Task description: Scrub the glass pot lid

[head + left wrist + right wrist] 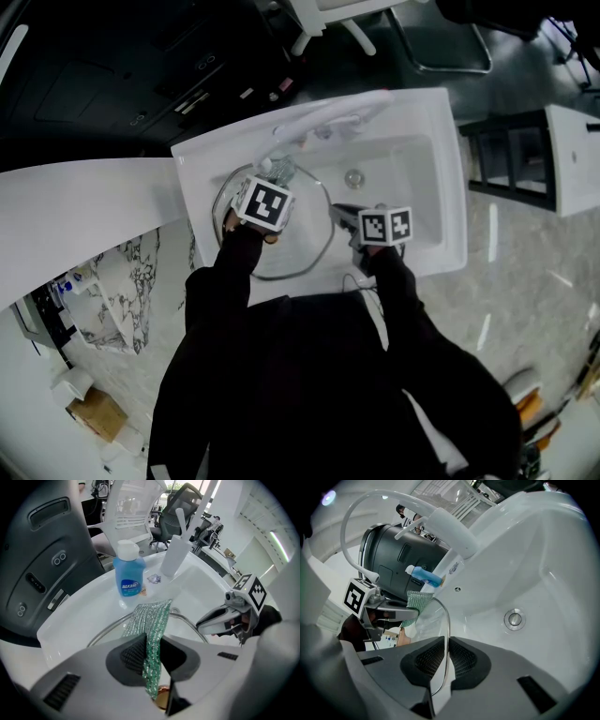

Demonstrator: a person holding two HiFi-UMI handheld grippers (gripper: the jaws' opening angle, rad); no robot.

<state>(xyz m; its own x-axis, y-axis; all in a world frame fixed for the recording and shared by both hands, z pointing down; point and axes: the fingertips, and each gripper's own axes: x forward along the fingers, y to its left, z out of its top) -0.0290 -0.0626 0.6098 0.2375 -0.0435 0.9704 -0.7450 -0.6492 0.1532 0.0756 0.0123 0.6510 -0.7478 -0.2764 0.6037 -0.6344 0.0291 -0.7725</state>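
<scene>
Where the person's dark sleeves point(232, 277) cross the near edge of the white sink point(441, 169), the right gripper point(446, 656) has its jaws clamped on the metal rim of the glass pot lid point(425, 620), which fills the left half of the basin. Just beside it, the left gripper point(151, 648) pinches a green mesh scrub cloth point(152, 618) between its jaws, and the cloth's free end reaches the lid's far rim. Farther on, the drain point(514, 619) sits in the basin floor, apart from the lid. At the sink's back edge a blue soap bottle point(129, 576) stands upright near the white faucet point(445, 522).
</scene>
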